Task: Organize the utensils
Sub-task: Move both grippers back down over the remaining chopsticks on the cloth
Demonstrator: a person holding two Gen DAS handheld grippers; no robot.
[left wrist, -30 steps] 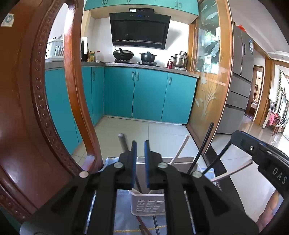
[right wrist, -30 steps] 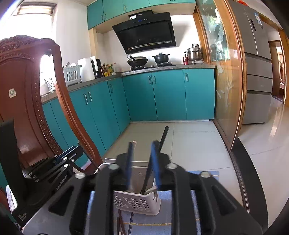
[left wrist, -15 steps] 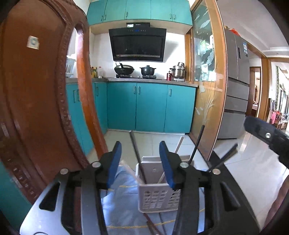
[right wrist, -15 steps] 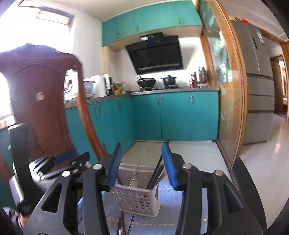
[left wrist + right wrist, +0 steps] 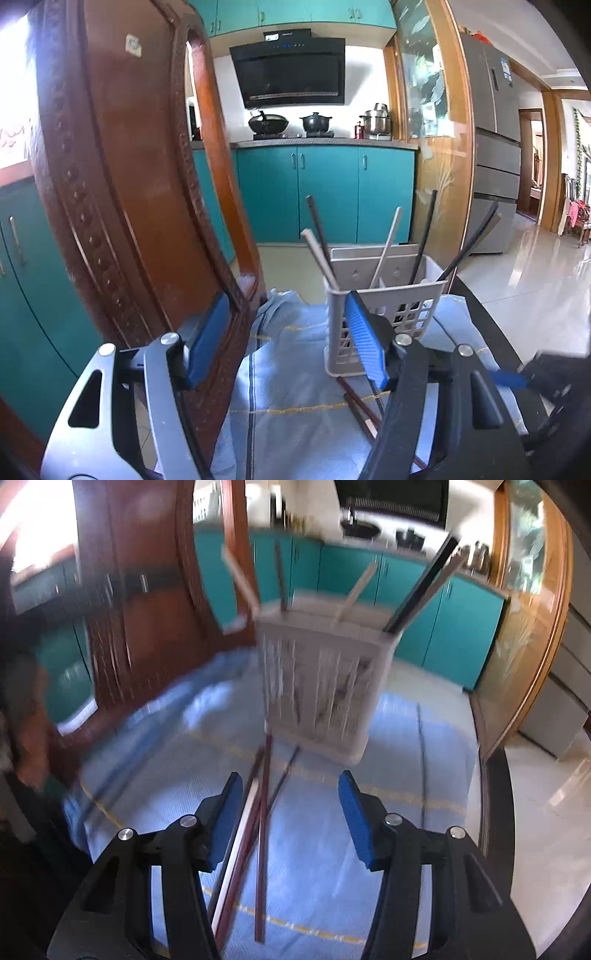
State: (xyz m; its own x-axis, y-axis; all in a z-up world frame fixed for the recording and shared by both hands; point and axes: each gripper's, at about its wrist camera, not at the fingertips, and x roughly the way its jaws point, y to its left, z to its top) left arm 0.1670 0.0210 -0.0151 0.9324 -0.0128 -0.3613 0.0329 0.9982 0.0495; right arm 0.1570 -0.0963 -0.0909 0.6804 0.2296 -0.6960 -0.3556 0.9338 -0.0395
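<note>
A white slotted utensil basket [image 5: 384, 314] [image 5: 321, 686] stands on a light blue cloth [image 5: 295, 387] [image 5: 332, 794] and holds several chopsticks leaning outward. Several loose chopsticks [image 5: 255, 830] [image 5: 360, 406] lie on the cloth in front of the basket: dark red, white and black ones. My left gripper [image 5: 288, 336] is open and empty, just before the basket. My right gripper [image 5: 291, 812] is open and empty, low over the cloth, with the loose chopsticks beside its left finger [image 5: 221, 819]. The right wrist view is blurred by motion.
A carved brown wooden chair back [image 5: 122, 203] [image 5: 147, 590] rises close on the left. The dark table edge [image 5: 491, 332] [image 5: 495, 812] curves on the right. Teal kitchen cabinets [image 5: 325, 192] and tiled floor lie beyond.
Both grippers have opened from shut. The right gripper has dropped low toward the cloth and the loose chopsticks. The left view has shifted left, closer to the chair back.
</note>
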